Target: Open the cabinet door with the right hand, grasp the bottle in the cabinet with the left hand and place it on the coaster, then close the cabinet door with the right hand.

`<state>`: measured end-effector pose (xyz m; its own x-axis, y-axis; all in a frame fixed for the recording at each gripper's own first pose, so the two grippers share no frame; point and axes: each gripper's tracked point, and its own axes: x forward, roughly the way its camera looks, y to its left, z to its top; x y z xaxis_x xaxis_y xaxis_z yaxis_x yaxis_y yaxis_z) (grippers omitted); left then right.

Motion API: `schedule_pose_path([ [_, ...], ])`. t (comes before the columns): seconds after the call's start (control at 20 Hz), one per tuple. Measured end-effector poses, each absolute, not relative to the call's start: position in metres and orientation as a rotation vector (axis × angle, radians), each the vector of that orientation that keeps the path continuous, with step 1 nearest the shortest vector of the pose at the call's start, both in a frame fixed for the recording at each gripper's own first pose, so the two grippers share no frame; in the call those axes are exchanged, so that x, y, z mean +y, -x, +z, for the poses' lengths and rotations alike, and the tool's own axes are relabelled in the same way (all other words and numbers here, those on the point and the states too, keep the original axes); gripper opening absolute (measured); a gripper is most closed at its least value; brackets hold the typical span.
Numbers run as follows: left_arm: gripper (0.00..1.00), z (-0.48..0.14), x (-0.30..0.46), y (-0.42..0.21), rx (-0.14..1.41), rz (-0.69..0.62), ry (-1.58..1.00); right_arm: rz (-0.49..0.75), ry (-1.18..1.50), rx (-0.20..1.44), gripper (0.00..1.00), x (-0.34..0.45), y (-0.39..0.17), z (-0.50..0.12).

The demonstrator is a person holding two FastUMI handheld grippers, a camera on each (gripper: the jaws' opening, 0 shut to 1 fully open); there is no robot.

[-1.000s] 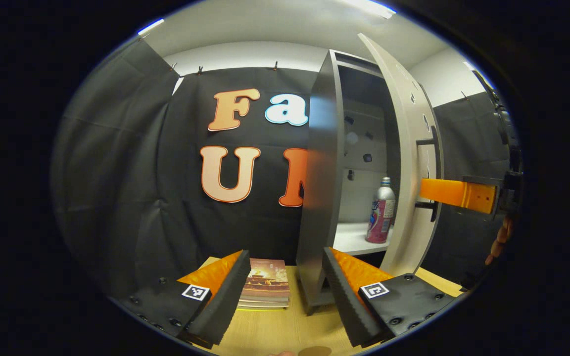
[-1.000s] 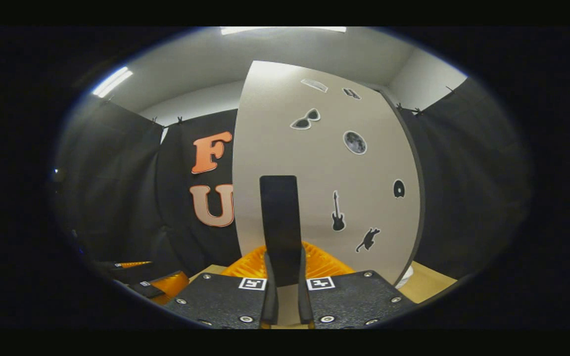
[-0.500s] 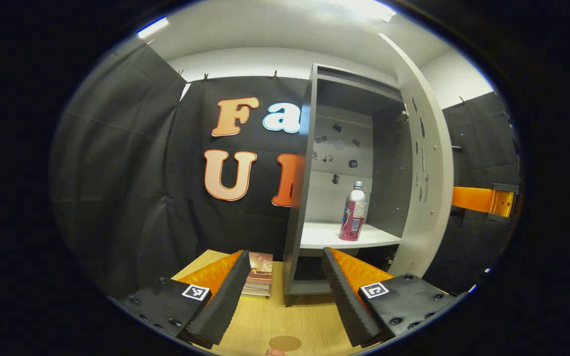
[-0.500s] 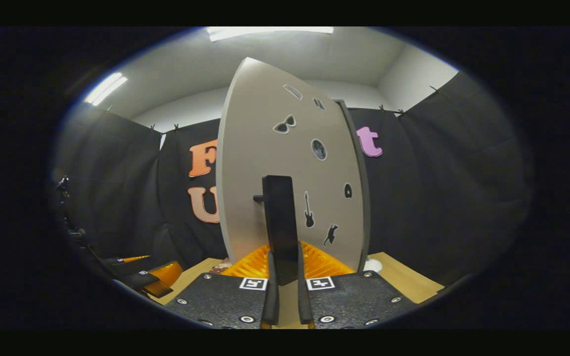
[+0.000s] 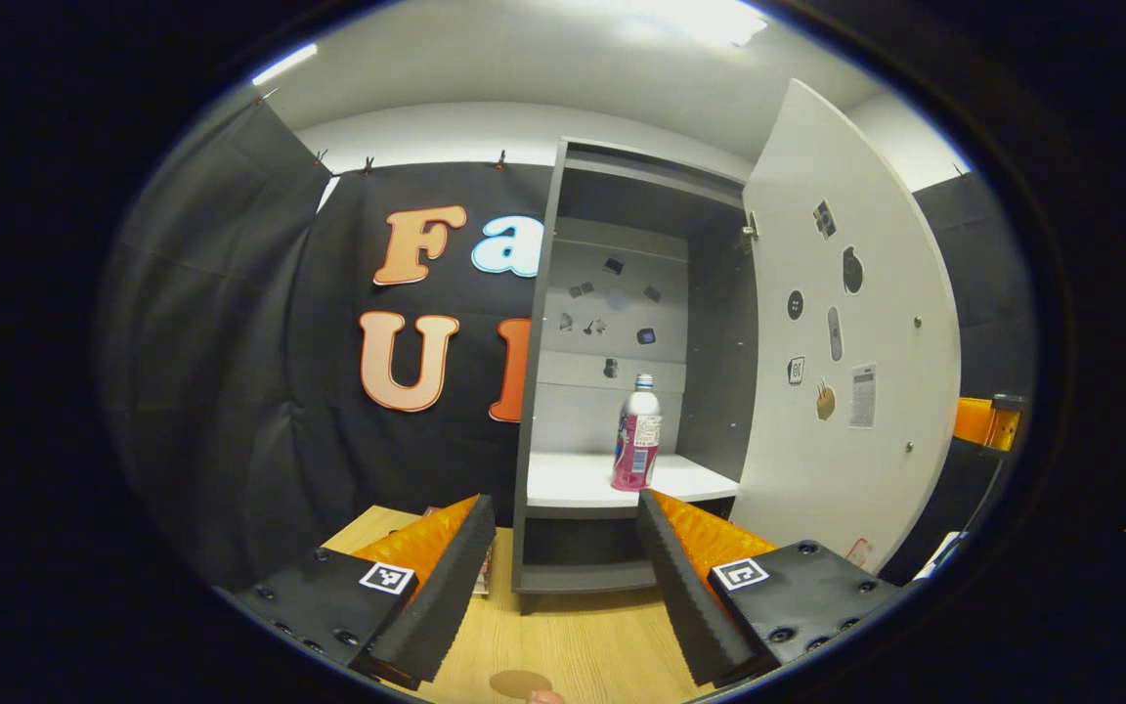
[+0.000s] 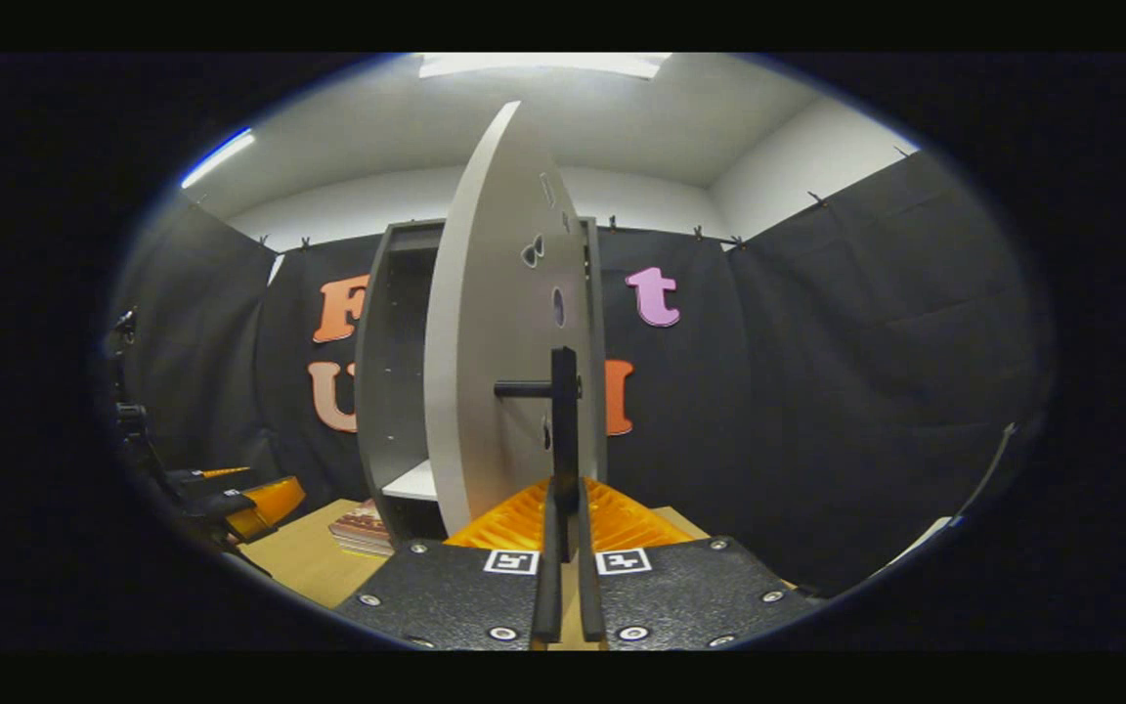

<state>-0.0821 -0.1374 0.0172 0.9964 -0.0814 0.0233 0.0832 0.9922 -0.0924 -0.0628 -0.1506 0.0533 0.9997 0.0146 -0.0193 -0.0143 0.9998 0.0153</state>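
Note:
The grey cabinet (image 5: pixel 612 577) stands open, and a pink-labelled bottle (image 5: pixel 636 445) with a silver cap is upright on its white shelf (image 5: pixel 573 479). The door (image 5: pixel 846 342) is swung wide to the right. My left gripper (image 5: pixel 563 587) is open and empty, in front of the cabinet and well short of the bottle. A round brown coaster (image 5: pixel 519 682) lies on the wooden table just below it. In the right gripper view, my right gripper (image 6: pixel 564 518) is shut on the door's black bar handle (image 6: pixel 564 420); the door (image 6: pixel 485 342) is nearly edge-on.
A stack of books (image 6: pixel 363 528) lies on the wooden table (image 6: pixel 309 557) left of the cabinet (image 6: pixel 392 372). The left gripper (image 6: pixel 250 499) shows at the far left of the right gripper view. Black cloth walls close the booth behind and at both sides.
The right gripper has pulled the door from partly open to wide open. The left gripper has shifted to face the cabinet opening, so the bottle now stands in full view.

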Motion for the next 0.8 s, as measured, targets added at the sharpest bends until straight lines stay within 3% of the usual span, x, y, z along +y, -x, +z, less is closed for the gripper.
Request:
schedule_pose_path([
  [0.25, 0.95, 0.016, -0.166, 0.074, -0.008, -0.129, 0.111, -0.036, -0.012, 0.01, 0.04, -0.211, 0.072, 0.049],
  [0.3, 0.95, 0.016, -0.169, 0.072, -0.006, -0.132, 0.114, -0.018, -0.028, 0.011, 0.1, -0.218, 0.074, 0.048],
  [0.35, 0.95, 0.016, -0.173, 0.071, -0.004, -0.137, 0.114, -0.004, -0.039, 0.012, 0.02, -0.214, 0.068, 0.047],
  [0.4, 0.95, 0.016, -0.177, 0.069, -0.003, -0.139, 0.114, 0.008, -0.038, 0.012, 0.1, -0.217, 0.066, 0.046],
  [0.45, 0.95, 0.016, -0.18, 0.068, 0.0, -0.144, 0.114, 0.015, -0.036, 0.011, 0.02, -0.221, 0.063, 0.046],
  [0.6, 0.95, 0.016, -0.188, 0.065, 0.001, -0.152, 0.108, 0.032, -0.036, 0.019, 0.03, -0.225, 0.062, 0.044],
  [0.65, 0.95, 0.016, -0.19, 0.065, 0.002, -0.154, 0.106, 0.033, -0.029, 0.019, 0.13, -0.227, 0.062, 0.045],
  [0.7, 0.95, 0.015, -0.191, 0.065, 0.004, -0.155, 0.105, 0.034, -0.028, 0.024, 0.03, -0.227, 0.062, 0.044],
  [0.75, 0.95, 0.015, -0.191, 0.065, 0.005, -0.155, 0.105, 0.033, -0.029, 0.026, 0.0, -0.229, 0.062, 0.044],
  [0.8, 0.95, 0.013, -0.191, 0.064, 0.011, -0.154, 0.105, 0.03, -0.03, 0.03, 0.04, -0.231, 0.063, 0.043],
])
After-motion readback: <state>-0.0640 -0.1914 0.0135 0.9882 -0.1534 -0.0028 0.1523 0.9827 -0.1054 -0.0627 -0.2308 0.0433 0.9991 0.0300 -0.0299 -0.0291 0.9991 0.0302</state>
